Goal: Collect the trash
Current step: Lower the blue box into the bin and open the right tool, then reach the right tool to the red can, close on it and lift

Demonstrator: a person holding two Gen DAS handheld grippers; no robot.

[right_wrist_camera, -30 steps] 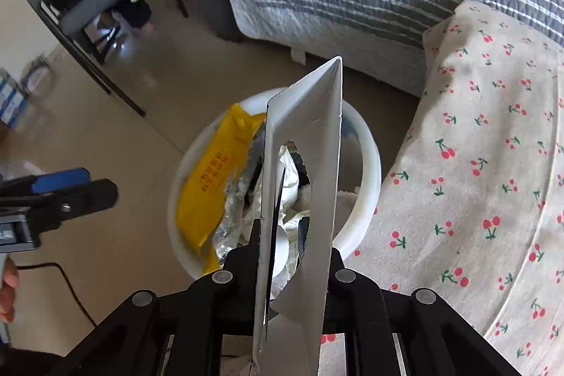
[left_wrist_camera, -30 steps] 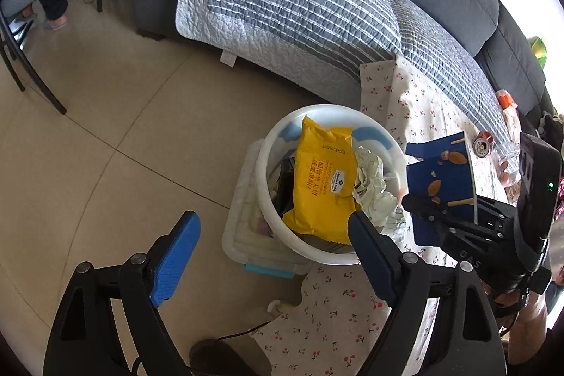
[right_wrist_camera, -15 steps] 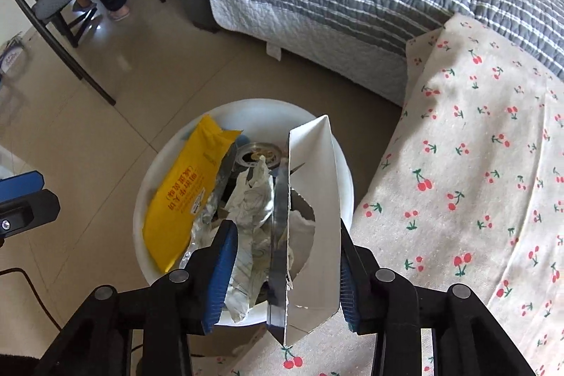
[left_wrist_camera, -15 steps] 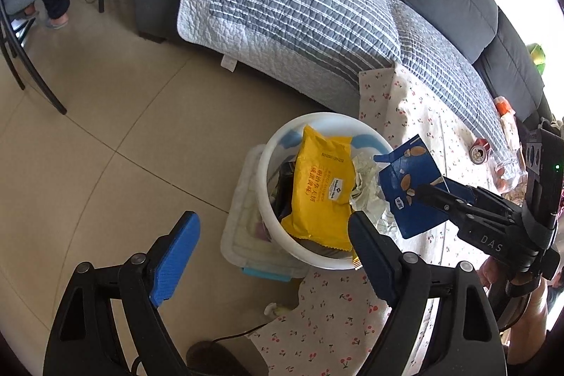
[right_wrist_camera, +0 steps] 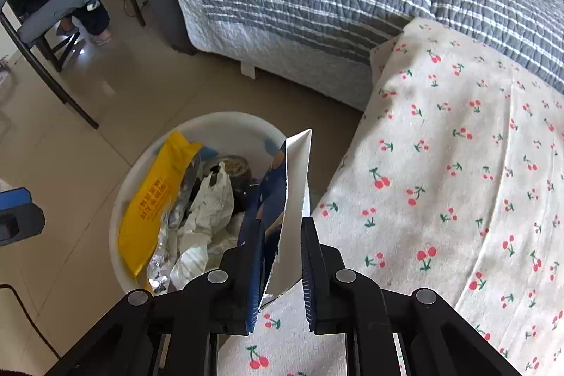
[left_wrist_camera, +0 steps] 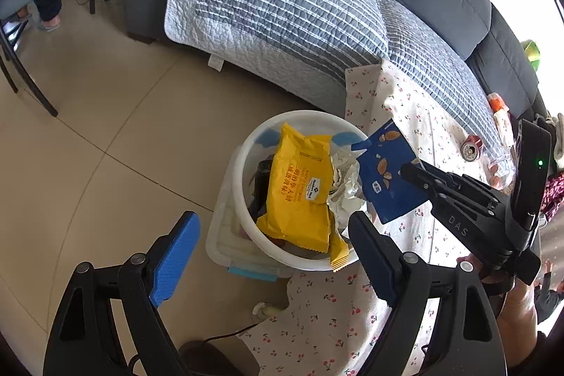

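The right hand-held gripper pinched a blue packet upright over the bin's right rim; the left hand-held gripper stayed spread nearby.

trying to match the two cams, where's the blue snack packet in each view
Left wrist: blue snack packet right of centre, at the white bin's right rim.
Right wrist: blue snack packet bottom centre, edge-on, white back showing.
Shared landmark: the yellow packet in the bin.

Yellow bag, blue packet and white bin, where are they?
yellow bag (left_wrist_camera: 299,185), left wrist view, middle of its front.
blue packet (left_wrist_camera: 384,178), left wrist view, printed face.
white bin (right_wrist_camera: 225,125), right wrist view, far rim.
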